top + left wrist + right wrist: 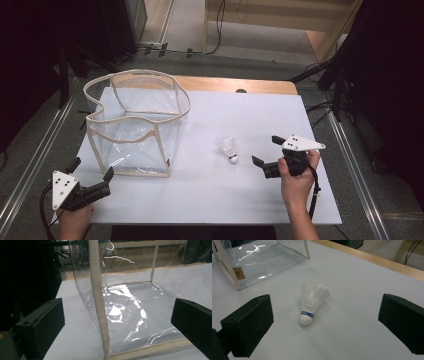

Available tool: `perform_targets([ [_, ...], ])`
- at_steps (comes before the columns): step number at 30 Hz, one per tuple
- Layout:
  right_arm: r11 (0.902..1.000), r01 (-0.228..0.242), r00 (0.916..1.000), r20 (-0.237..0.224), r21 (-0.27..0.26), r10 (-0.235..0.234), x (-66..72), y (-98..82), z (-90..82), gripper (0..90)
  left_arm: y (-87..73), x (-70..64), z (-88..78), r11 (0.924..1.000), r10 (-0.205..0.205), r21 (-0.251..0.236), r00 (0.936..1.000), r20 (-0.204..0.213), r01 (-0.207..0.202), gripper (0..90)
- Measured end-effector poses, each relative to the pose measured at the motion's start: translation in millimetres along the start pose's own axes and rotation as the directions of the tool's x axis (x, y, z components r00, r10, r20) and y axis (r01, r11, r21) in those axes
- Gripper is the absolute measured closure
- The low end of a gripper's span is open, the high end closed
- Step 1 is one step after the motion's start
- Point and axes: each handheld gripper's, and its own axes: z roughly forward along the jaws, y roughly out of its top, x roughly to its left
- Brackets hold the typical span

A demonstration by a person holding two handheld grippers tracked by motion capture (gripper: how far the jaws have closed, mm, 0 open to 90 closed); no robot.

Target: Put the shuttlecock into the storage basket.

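I note a white shuttlecock (312,303) with a blue band above its white cork tip. The bag (136,125) at ten o'clock from it is clear plastic with cream edging and a small brown tag. My left gripper (91,174) and right gripper (265,150) have black jaws and grey plates with black dots. The table (210,195) is white, with a light wood far edge.

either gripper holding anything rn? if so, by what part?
Nothing held. Right gripper is open beside the shuttlecock, not touching; left gripper is open facing the clear bag.
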Motion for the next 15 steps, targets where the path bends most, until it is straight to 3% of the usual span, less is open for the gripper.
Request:
perform_targets([
  [9, 0.9981, 0.034, 0.9991, -0.026, 0.051, -0.033, 8.5, 19.4, 19.6, 0.0, 0.0, -0.1, 0.2, 0.9999, 0.009, 0.007, 1.0000, 0.002, -0.009, 0.0],
  [15, 0.9945, 0.048, 0.9988, -0.017, 0.093, -0.047, 12.7, 29.7, 30.6, 0.0, 0.0, -0.5, 0.6, 0.9999, 0.010, 0.010, 1.0000, 0.001, -0.010, 0.0],
])
